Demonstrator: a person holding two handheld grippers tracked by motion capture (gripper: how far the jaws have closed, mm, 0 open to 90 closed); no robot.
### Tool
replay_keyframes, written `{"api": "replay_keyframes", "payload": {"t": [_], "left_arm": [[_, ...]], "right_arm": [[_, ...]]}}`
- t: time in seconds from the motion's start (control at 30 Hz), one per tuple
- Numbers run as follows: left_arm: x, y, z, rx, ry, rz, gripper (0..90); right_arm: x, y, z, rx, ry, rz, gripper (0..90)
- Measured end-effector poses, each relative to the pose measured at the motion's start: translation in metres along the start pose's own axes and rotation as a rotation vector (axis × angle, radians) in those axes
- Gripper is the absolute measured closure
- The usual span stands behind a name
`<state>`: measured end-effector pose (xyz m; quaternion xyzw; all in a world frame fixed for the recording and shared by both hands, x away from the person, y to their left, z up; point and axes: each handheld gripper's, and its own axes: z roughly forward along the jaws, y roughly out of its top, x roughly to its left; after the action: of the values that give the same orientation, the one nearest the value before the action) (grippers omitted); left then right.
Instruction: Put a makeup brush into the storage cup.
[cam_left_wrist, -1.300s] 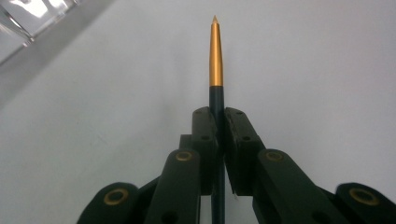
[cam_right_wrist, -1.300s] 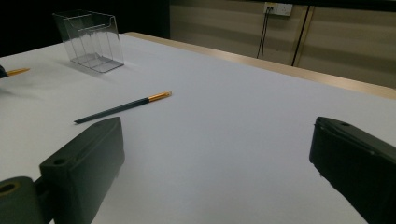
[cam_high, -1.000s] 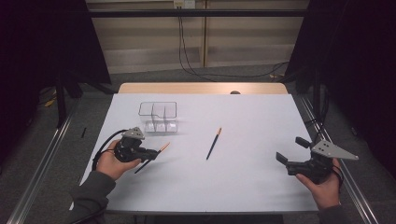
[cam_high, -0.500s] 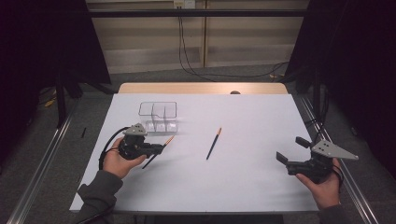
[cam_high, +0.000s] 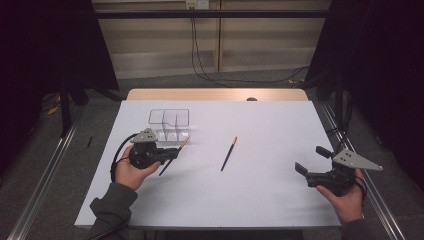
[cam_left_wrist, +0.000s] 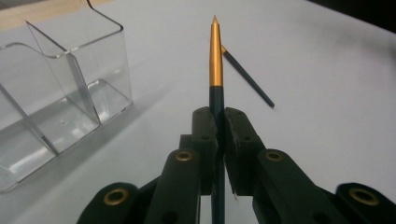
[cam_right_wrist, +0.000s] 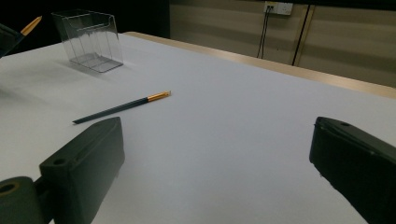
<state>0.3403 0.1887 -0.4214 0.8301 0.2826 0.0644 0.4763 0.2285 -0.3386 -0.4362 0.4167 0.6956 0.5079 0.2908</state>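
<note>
My left gripper (cam_high: 169, 154) is shut on a dark pen with a gold tip (cam_high: 174, 155), held just in front of a clear divided box (cam_high: 170, 125). In the left gripper view the pen (cam_left_wrist: 215, 60) sticks out forward between the closed jaws, and the box (cam_left_wrist: 60, 93) stands to its left. A second, matching pen (cam_high: 229, 154) lies on the white table (cam_high: 270, 200) near the middle; it also shows as a pen (cam_right_wrist: 121, 107) in the right gripper view. My right gripper (cam_high: 312, 161) rests open and holds nothing at the table's right edge.
The clear box (cam_right_wrist: 88, 39) has upright partitions and an open top. A wooden strip (cam_high: 215, 94) runs along the table's far edge. Cables (cam_high: 200, 60) hang against the wall behind. Metal rails (cam_high: 45, 170) flank the table.
My left gripper has carried the pen forward and a little to the right, closer to the clear box. The right gripper and the lying pen have not moved.
</note>
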Motion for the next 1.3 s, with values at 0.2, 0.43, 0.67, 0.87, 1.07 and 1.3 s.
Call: {"api": "replay_keyframes", "payload": {"t": [0.2,0.43,0.67,0.87,1.07,1.3], "left_arm": [[-0.002,0.004,-0.001,-0.061,0.017,-0.009,83.3],[-0.002,0.006,0.003,-0.110,0.020,-0.018,83.4],[-0.003,0.008,0.005,-0.178,0.037,-0.046,83.3],[-0.003,0.010,0.006,-0.237,0.054,-0.060,83.3],[-0.003,0.014,0.007,-0.276,0.059,-0.067,83.3],[-0.004,0.018,0.009,-0.313,0.076,-0.075,83.3]], "right_arm": [[0.001,0.001,0.001,0.001,0.008,0.001,2.8],[0.001,0.000,0.002,0.000,0.004,0.000,2.8],[0.001,0.000,0.001,0.002,0.007,-0.004,2.8],[0.002,0.000,0.000,0.004,0.005,-0.011,2.8],[0.001,0.001,-0.001,-0.004,0.000,-0.002,2.8],[0.003,0.001,0.000,-0.001,0.006,-0.013,2.8]]}}
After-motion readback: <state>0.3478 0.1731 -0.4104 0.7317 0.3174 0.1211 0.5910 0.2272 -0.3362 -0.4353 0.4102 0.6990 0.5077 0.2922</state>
